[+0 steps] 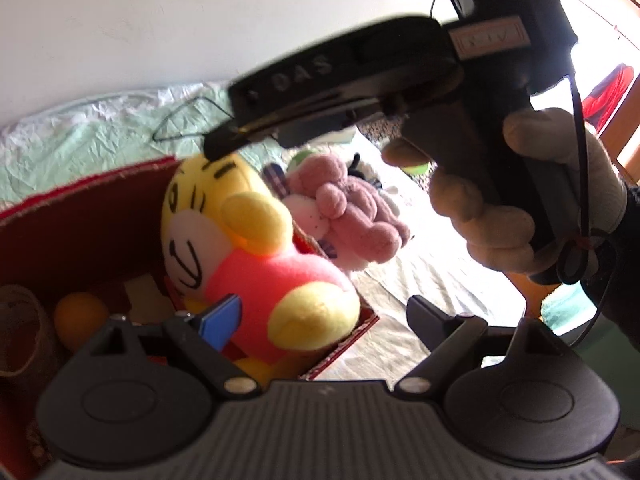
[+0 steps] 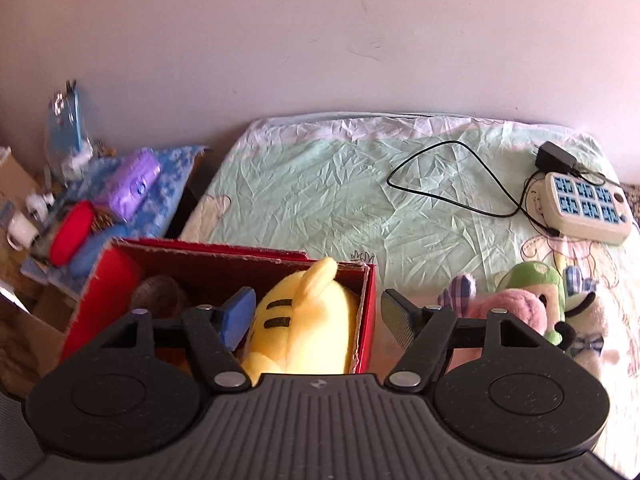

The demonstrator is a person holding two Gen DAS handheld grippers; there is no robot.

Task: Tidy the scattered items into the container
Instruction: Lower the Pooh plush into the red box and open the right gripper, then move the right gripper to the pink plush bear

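Crumpled pale-green bedsheet (image 2: 320, 192) carries everything, with a bare white wall (image 2: 320, 40) closing the room behind it. Nearest me, my left gripper (image 1: 326, 314) stands wide over the red box (image 1: 80, 216), its blue pad beside the yellow tiger plush (image 1: 256, 256), which lies in the box and pokes over its rim without being pinched. My right gripper (image 2: 320, 316) is likewise spread wide, nothing pressed between its pads, with the tiger's striped head (image 2: 304, 320) below. Just right of the box on the sheet lies the pink plush (image 2: 508, 308) against a green-capped one (image 2: 540, 280).

Only the left view shows an orange ball (image 1: 80, 316) inside the box, and my gloved hand (image 1: 520, 200) gripping the other tool. Only the right view (looking farther) shows a power strip (image 2: 584, 208) with its black cable (image 2: 440, 176), and a cluttered blue cloth (image 2: 168, 176) at middle left.
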